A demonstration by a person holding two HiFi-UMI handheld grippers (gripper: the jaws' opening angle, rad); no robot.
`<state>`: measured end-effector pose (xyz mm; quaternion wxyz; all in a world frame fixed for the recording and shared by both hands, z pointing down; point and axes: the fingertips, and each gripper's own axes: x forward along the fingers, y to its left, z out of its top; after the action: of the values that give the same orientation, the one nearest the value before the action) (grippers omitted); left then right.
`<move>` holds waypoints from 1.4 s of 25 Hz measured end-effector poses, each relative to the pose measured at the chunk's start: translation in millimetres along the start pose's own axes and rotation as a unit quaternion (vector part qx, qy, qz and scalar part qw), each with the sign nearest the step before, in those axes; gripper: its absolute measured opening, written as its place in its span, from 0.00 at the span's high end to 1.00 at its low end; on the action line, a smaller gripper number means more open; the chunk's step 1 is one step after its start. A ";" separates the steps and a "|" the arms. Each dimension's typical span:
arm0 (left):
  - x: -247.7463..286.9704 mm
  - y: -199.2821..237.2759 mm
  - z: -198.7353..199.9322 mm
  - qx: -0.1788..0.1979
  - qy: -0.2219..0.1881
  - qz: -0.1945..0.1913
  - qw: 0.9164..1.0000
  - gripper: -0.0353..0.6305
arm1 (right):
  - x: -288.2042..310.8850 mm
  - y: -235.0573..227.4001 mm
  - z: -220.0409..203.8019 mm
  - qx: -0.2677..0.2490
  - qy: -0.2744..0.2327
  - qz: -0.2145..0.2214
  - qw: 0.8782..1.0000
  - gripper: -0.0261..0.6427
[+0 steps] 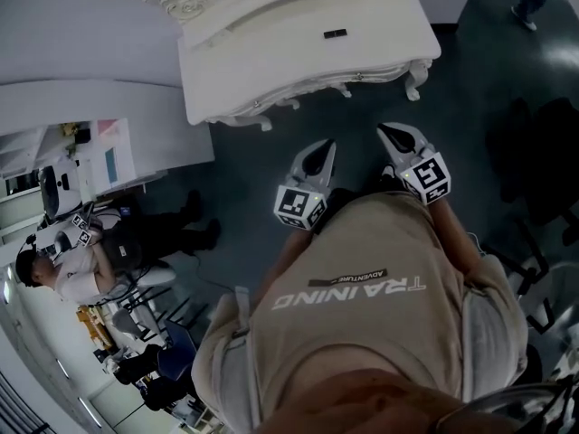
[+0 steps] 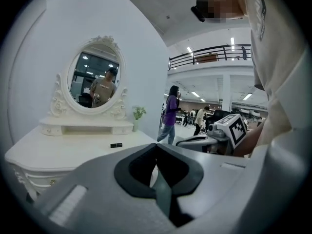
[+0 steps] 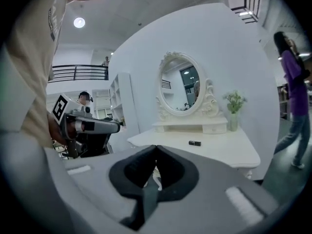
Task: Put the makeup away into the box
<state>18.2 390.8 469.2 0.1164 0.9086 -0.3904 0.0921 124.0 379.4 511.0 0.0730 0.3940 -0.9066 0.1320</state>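
Jaws shut on nothing, left gripper (image 1: 318, 155) and right gripper (image 1: 394, 136) sit at waist level, short of the dressing table (image 1: 271, 57) — its black makeup tube (image 1: 335, 33) looks beyond reach

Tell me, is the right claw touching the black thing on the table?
Apart. In the head view the right claw hangs over the floor, short of the table holding the black thing.

I can see one piece of makeup (image 1: 335, 33): a small black oblong stick lying flat on its side on the white counter (image 1: 262, 61). It sits about mid-depth, slightly right of centre. It is too small for me to read any finer detail.
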 end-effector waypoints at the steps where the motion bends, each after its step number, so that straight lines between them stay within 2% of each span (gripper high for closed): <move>1: 3.7 2.2 1.0 0.005 0.001 0.002 1.000 0.94 | 1.1 -2.6 -0.5 0.002 0.000 0.006 1.000 0.96; 4: 12.5 9.5 5.5 0.013 0.003 0.012 1.000 0.94 | 0.6 -6.5 3.6 0.007 -0.009 0.024 1.000 0.96; 8: 22.4 17.4 18.0 0.007 -0.003 0.014 1.000 0.94 | 3.7 -14.6 12.9 0.009 -0.018 0.021 1.000 0.96; 13: 27.7 32.4 15.8 -0.011 -0.001 0.019 1.000 0.94 | 17.3 -18.0 4.9 0.023 0.001 0.031 0.999 0.96; 18: 26.1 56.7 9.1 -0.017 -0.004 0.018 1.000 0.94 | 37.9 -17.8 4.5 0.013 0.018 0.023 0.999 0.96; 22: 24.3 78.4 8.8 -0.016 -0.006 0.002 1.000 0.94 | 58.3 -12.3 32.0 -0.022 0.012 0.013 1.000 0.96; 29: 35.8 136.8 57.0 0.008 -0.051 -0.021 0.998 0.94 | 111.5 -10.7 90.2 -0.067 -0.014 -0.013 0.998 0.96; 32: 45.4 154.5 57.5 0.004 -0.050 -0.042 0.998 0.94 | 125.1 -12.1 96.7 -0.064 -0.008 -0.029 0.997 0.96; 35: 55.3 165.9 48.6 -0.006 -0.043 -0.067 0.997 0.94 | 134.5 -14.6 84.1 -0.067 0.025 -0.048 0.996 0.96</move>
<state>-61.8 228.1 460.2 0.1107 0.9353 -0.3335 0.0427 41.0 251.3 465.3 0.1284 0.4276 -0.8915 0.0772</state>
